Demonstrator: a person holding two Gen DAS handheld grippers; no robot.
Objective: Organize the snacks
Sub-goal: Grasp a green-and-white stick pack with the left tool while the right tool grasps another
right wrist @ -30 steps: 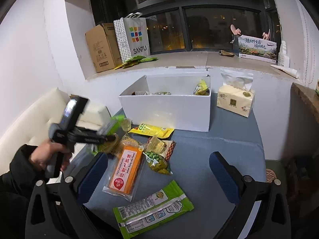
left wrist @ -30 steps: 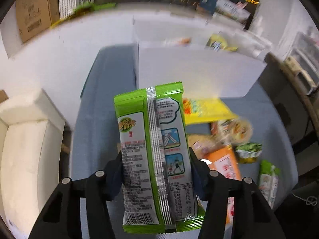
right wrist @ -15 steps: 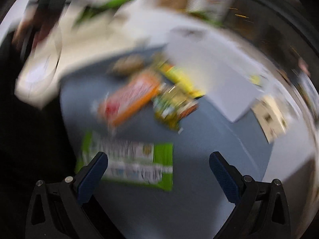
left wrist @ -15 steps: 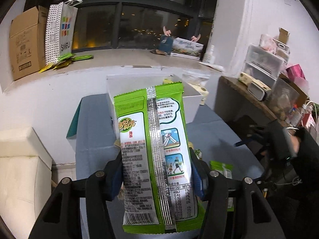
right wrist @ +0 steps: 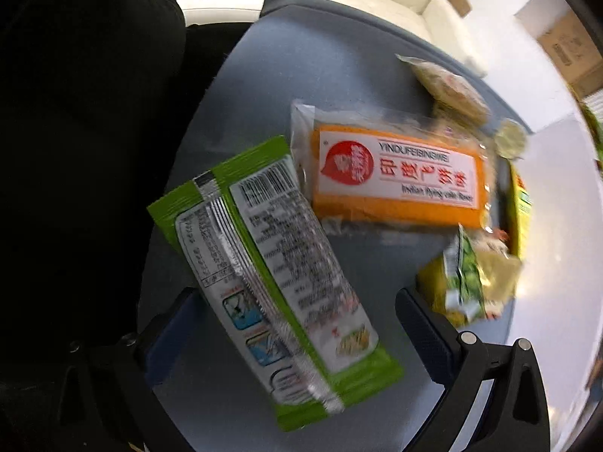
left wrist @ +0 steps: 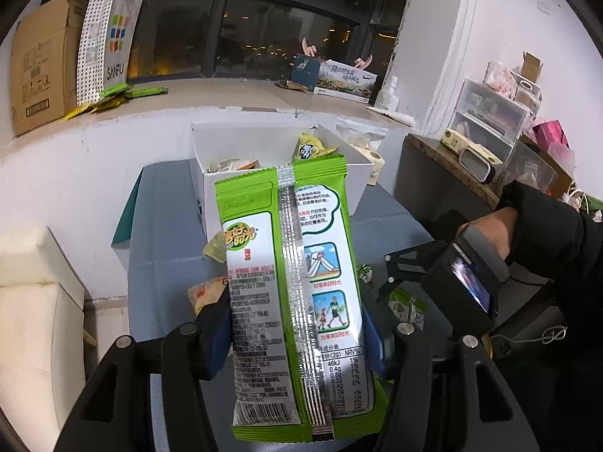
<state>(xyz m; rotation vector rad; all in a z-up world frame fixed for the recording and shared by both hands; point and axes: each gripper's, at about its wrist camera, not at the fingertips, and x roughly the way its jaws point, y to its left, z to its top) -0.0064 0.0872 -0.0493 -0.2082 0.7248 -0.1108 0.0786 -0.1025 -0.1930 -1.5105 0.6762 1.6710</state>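
Note:
My left gripper (left wrist: 297, 335) is shut on a green snack packet (left wrist: 290, 286), held upright with its printed back toward the camera, in front of the open white box (left wrist: 279, 184) that holds a few snacks. My right gripper (right wrist: 297, 324) is open and hovers just above a second green packet (right wrist: 271, 271) lying flat on the grey table (right wrist: 301, 49); its jaws stand on either side of the packet without touching it. The right gripper also shows in the left wrist view (left wrist: 399, 275) low over the table.
An orange packet (right wrist: 395, 180) lies next to the green one, with a green-yellow bag (right wrist: 471, 278), a yellow packet (right wrist: 522, 207) and a pale wrapped snack (right wrist: 448, 90) beyond. A cream sofa (left wrist: 34, 301) stands left of the table. A shelf with bins (left wrist: 486, 120) is at right.
The left gripper lifted and tilted up with its packet, so the box now sits behind it. The right gripper swung down over the table onto the second green packet.

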